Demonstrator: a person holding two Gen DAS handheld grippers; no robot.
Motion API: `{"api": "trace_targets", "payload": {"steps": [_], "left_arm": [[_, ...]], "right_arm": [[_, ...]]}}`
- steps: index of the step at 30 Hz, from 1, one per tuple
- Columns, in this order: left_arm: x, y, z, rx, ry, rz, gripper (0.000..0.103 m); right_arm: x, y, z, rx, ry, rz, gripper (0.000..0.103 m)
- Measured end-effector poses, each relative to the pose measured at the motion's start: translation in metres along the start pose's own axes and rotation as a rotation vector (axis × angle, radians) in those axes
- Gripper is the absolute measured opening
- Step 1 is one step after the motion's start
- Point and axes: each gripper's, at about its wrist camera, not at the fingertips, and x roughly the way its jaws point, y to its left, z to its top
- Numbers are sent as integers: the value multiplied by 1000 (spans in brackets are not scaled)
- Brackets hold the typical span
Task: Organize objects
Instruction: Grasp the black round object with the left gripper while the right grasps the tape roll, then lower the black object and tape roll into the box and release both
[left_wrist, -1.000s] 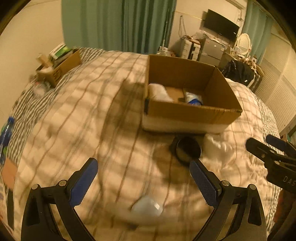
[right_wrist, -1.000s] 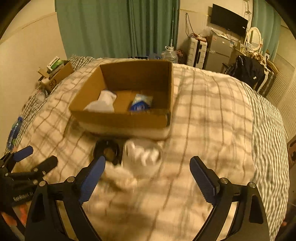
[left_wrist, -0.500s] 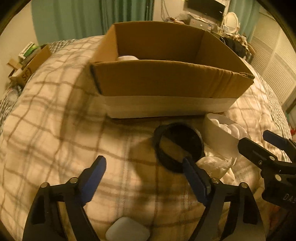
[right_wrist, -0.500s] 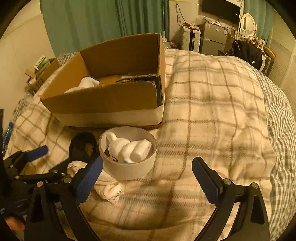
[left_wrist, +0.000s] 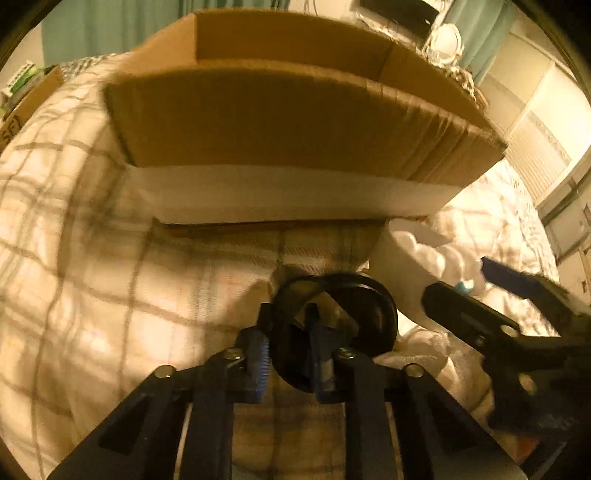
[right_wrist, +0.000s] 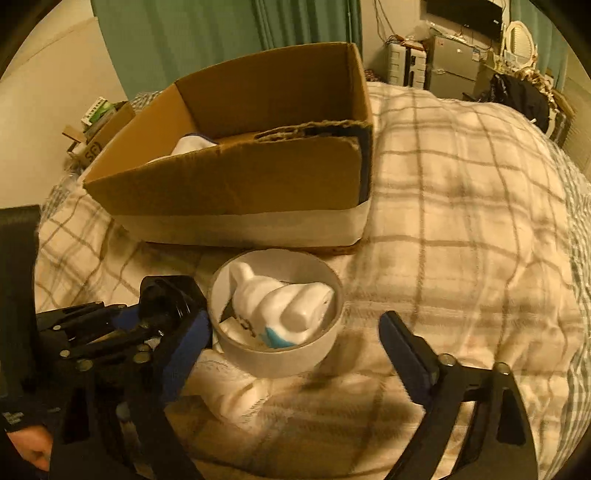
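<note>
"SF" on small side box (right_wrist: 96, 147)

Both grippers, left gripper (left_wrist: 286, 345) and right gripper (right_wrist: 295, 339), are built from black plastic frames with silver screws; ribbed blue pads (right_wrist: 404, 345) are fitted on the fingers. Bare skin is seen bottom-left.

Left gripper (left_wrist: 286, 341): low over the bedding, blue-padded fingers (left_wrist: 256, 360) drawn close, clamped across the wall of a black ring (left_wrist: 369, 314). Right gripper (right_wrist: 295, 347): fingers spread wide, one on either side of a white round container (right_wrist: 280, 354), level with its rim.
</note>
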Motion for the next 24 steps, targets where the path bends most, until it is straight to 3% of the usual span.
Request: {"api": "trace_targets", "payload": {"steps": [2, 12, 24], "left_arm": [[-12, 5, -3, -19, -17, 18, 8], [-78, 24, -26, -110, -66, 86, 8], [-150, 9, -26, -94, -157, 106, 8]], "right_arm": [[-3, 2, -1, 1, -3, 25, 69], [-53, 16, -6, -14, -85, -37, 68], [-148, 40, -14, -68, -195, -73, 68]]}}
